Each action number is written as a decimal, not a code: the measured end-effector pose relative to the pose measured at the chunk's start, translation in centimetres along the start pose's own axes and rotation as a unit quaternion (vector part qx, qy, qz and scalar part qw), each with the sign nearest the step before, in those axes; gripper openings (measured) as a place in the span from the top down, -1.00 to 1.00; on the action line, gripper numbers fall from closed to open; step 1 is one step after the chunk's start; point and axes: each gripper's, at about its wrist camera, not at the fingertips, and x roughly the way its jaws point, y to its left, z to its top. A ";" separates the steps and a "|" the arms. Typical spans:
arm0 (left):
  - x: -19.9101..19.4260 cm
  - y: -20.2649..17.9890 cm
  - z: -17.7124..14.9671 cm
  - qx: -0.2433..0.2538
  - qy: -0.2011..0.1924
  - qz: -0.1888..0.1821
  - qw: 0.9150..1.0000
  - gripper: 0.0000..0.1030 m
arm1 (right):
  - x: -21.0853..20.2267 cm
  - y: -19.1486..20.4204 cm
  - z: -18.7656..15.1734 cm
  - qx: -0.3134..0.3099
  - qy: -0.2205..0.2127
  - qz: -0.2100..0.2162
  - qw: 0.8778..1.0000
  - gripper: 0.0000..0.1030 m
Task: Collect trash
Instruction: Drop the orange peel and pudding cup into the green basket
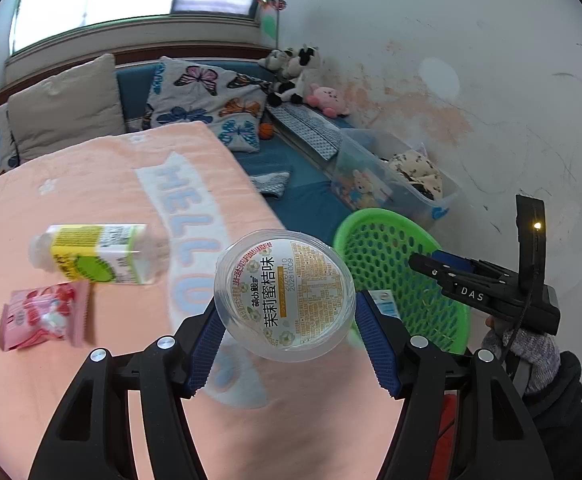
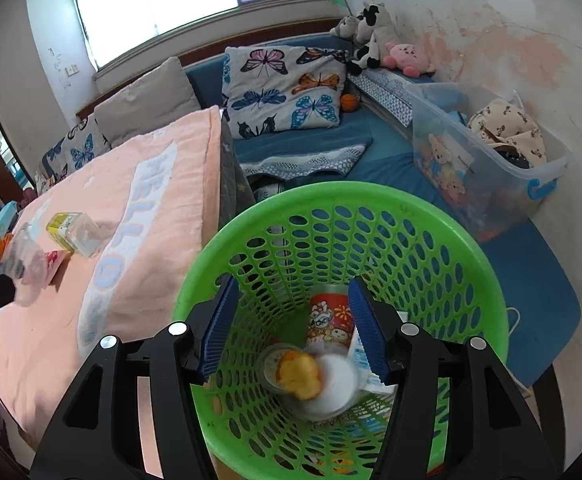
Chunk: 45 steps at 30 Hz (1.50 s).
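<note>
Your left gripper (image 1: 287, 312) pinches the cup (image 1: 285, 296); the basket (image 1: 403, 276) sits to its right in frame. Right gripper (image 2: 293, 328) is spread over the basket, holding nothing.

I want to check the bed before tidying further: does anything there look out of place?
Yes. A clear bottle lies on its side on the pink blanket, with a pink snack packet beside it. Both look like trash not yet in the green basket.
</note>
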 end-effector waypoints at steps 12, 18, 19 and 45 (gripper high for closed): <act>3.7 -5.2 0.8 0.029 0.028 -0.038 0.998 -0.21 | -4.7 -2.3 -0.9 0.017 -0.037 -0.012 0.999 -0.34; 6.0 -7.8 0.7 0.045 0.048 -0.048 0.997 -0.22 | -6.6 -4.0 -1.8 0.031 -0.048 -0.020 0.998 -0.39; 6.3 -8.1 0.7 0.047 0.050 -0.049 0.996 -0.22 | -6.8 -4.3 -2.0 0.033 -0.049 -0.021 0.998 -0.40; 7.6 -9.5 0.4 0.055 0.058 -0.045 0.996 -0.46 | -8.2 -4.5 -3.4 0.039 -0.059 -0.022 0.997 -0.49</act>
